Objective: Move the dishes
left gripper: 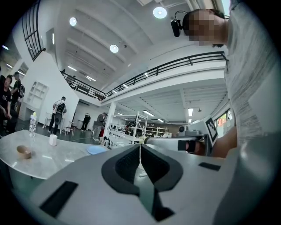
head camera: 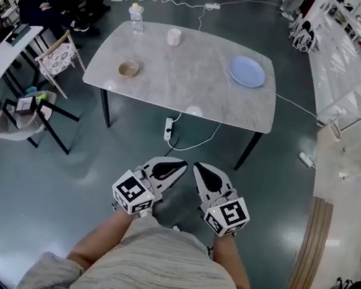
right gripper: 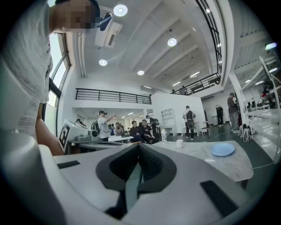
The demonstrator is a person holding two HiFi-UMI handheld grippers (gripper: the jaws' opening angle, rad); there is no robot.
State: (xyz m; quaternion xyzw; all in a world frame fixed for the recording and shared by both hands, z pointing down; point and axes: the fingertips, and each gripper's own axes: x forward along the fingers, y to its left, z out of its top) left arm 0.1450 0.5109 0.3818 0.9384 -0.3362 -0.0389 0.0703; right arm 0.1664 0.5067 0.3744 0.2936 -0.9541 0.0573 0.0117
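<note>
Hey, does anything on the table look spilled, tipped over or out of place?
Nothing stands out. The blue plate lies flat; the brown bowl, white cup and bottle stand upright. The pale patches on the table look like lamp glare.

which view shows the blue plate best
The head view: it shows the blue plate whole, from above, with its round outline clear. The right gripper view shows it low and side-on, as a flat oval. The left gripper view shows only a small far-off sliver.

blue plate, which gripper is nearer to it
Right. Both are short of the table; the right gripper is nearly in line with the plate, the left gripper beside it, further left.
</note>
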